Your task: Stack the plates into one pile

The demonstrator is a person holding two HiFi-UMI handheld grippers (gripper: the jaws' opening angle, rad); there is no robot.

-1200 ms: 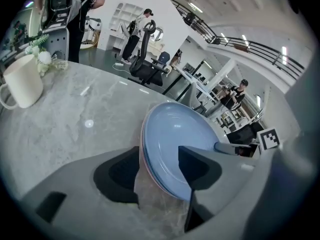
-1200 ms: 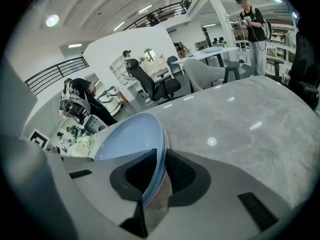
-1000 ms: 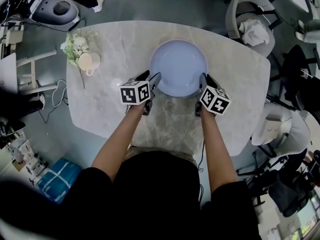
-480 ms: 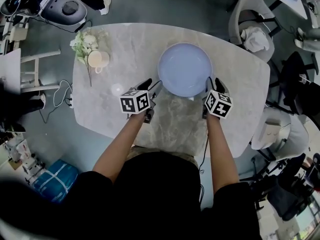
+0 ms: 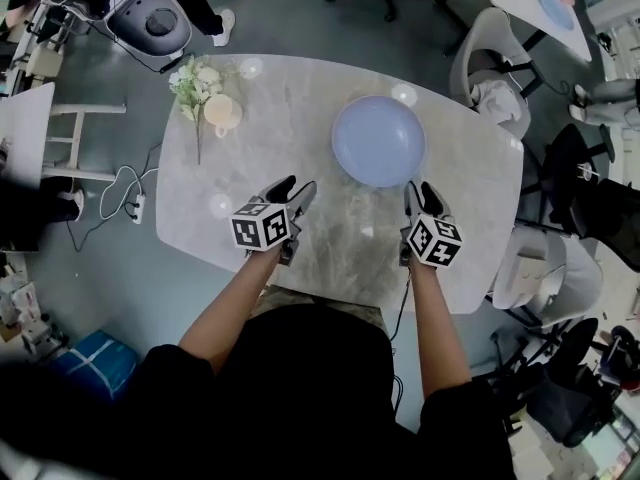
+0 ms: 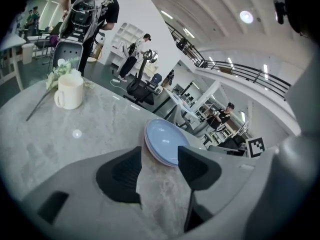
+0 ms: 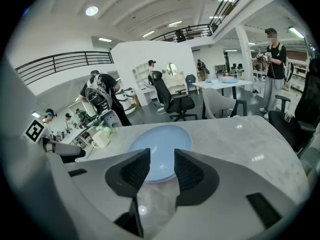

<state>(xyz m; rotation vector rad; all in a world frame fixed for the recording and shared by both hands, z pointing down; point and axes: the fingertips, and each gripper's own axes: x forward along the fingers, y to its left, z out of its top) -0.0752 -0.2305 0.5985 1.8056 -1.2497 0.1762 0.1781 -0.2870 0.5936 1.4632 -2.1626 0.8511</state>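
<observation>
Plates [image 5: 378,140] sit piled on the counter [image 5: 290,98], apart from the open, empty left hand-held gripper [image 5: 293,190] and the just-opened, empty right hand-held gripper [image 5: 422,196].

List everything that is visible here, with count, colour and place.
table: one, grey marble, centre.
plates: one pile, at least two, pale blue on top, far right part of the table.
mug: one, cream, far left part of the table.
flowers: one bunch, white and green, next to the mug.
chairs: several, white and black, beyond and right of the table.
left hand-held gripper: one, grey, over the table left of the pile, jaws apart, empty.
right hand-held gripper: one, grey, just short of the pile, jaws have just been opening, empty.
</observation>
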